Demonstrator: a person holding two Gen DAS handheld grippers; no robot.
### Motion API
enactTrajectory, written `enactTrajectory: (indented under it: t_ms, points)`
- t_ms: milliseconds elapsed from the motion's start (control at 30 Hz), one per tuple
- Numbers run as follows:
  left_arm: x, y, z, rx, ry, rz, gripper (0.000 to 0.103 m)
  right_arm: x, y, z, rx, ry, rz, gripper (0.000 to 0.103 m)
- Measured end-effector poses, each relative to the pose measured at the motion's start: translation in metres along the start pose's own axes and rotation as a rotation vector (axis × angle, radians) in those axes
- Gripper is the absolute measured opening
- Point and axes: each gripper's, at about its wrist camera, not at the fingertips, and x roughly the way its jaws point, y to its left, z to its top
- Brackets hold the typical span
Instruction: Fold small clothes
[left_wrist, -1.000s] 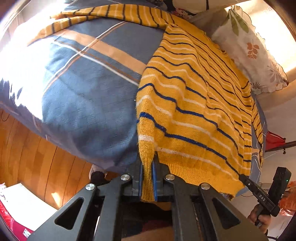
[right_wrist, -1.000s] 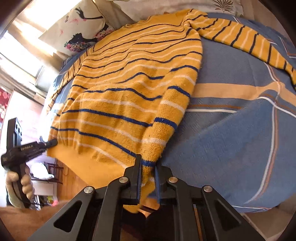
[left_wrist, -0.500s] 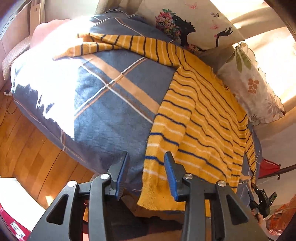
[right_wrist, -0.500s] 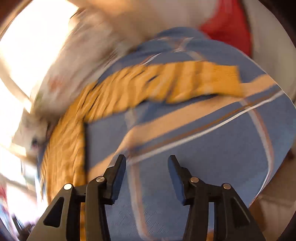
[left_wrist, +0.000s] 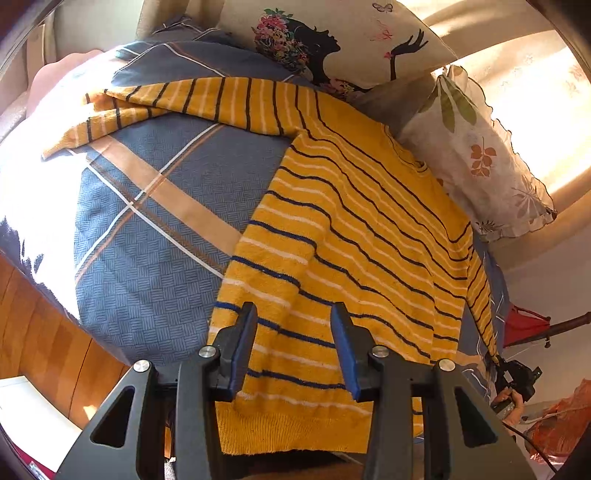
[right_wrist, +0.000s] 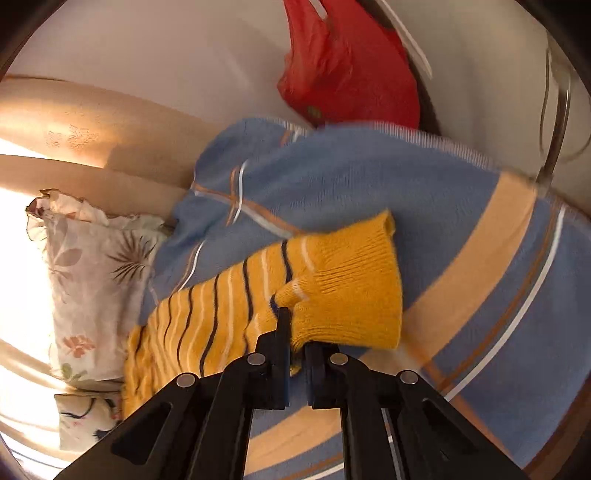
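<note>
- I am working on the sleeve-folding step: the yellow striped sweater is lying flat on the blue plaid bedspread, body spread out and hem hanging at the near edge of the bed.
- My left gripper is hovering over the hem with its jaws parted and nothing pinched between them; they have just been opening, so the fabric below is lying free.
- My right gripper is clenching the sleeve just behind its ribbed cuff; its jaws have just been closing, and the knit is bunching between them.
- In the left wrist view the other sleeve is stretching out across the bedspread, away from the floral pillows.
- Next, I judge, I am needing to carry the pinched sleeve across onto the sweater's body and lay it flat before letting go.
- The knit is looking soft and stretchy, so I am expecting it to sag or twist if pulled quickly.
</note>
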Motion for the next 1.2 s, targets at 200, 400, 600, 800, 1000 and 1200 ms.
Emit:
enactTrajectory:
  t_ms: [200, 400, 600, 800, 1000, 1200]
  points:
    - [-0.003, 0.031, 0.018, -0.051, -0.019, 0.010, 0.041, -0.037, 0.053, 0.046, -0.126, -0.176, -0.085, 0.006]
    - [0.003, 0.064, 0.041, -0.096, -0.015, -0.025, 0.041, -0.035, 0.169, 0.015, -0.382, -0.155, -0.005, 0.006]
    - [0.005, 0.096, 0.066, -0.102, -0.005, -0.059, 0.041, 0.030, 0.315, -0.119, -0.622, 0.127, 0.233, 0.006]
    - [0.001, 0.135, 0.089, -0.098, -0.004, -0.055, 0.043, 0.103, 0.408, -0.275, -0.821, 0.372, 0.298, 0.006]
    - [-0.002, 0.177, 0.104, -0.129, 0.002, -0.044, 0.044, 0.158, 0.444, -0.384, -1.057, 0.445, 0.196, 0.007]
    - [-0.005, 0.213, 0.120, -0.180, -0.020, -0.039, 0.044, 0.164, 0.454, -0.429, -1.193, 0.464, 0.155, 0.048]
